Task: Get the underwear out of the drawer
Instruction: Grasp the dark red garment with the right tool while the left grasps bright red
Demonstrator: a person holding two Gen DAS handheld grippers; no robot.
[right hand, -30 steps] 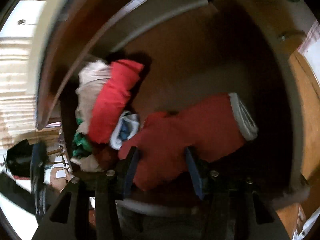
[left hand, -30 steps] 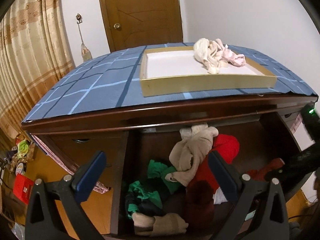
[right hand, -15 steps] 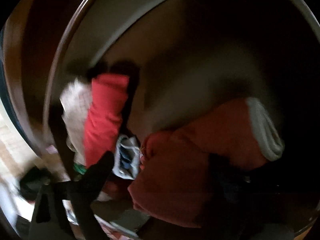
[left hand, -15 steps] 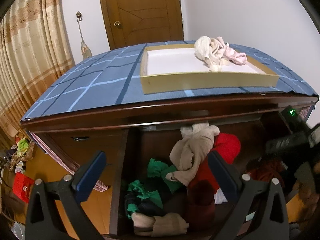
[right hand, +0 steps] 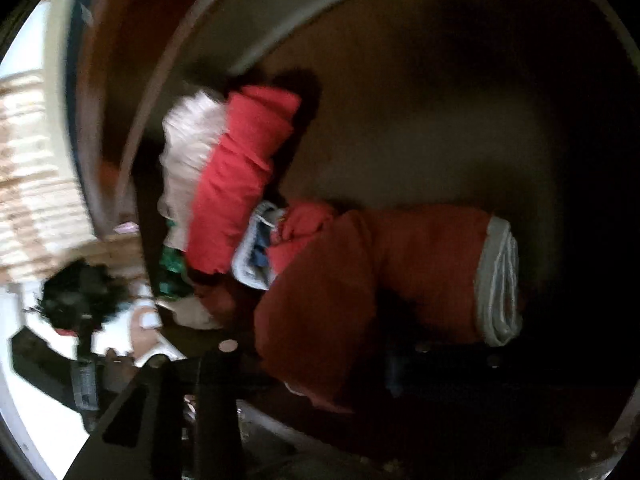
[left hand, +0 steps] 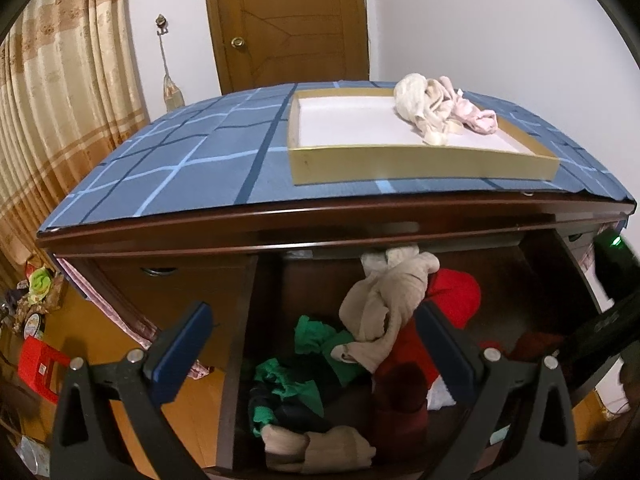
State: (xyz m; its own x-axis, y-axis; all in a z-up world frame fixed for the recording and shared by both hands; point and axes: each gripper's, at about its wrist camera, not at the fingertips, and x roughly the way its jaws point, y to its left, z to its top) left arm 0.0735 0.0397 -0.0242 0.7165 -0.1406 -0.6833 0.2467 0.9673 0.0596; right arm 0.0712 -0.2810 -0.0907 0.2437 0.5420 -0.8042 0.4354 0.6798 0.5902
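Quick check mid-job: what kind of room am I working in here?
Probably a bedroom at home: a wooden dresser with an open drawer full of clothes, long patterned curtains and a panelled wooden door.

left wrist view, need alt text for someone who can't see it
An open wooden drawer holds jumbled clothes, beige tights draped over red and green garments. Above, a shallow tray on a blue checked cloth holds pale underwear. The left gripper hovers open, empty.
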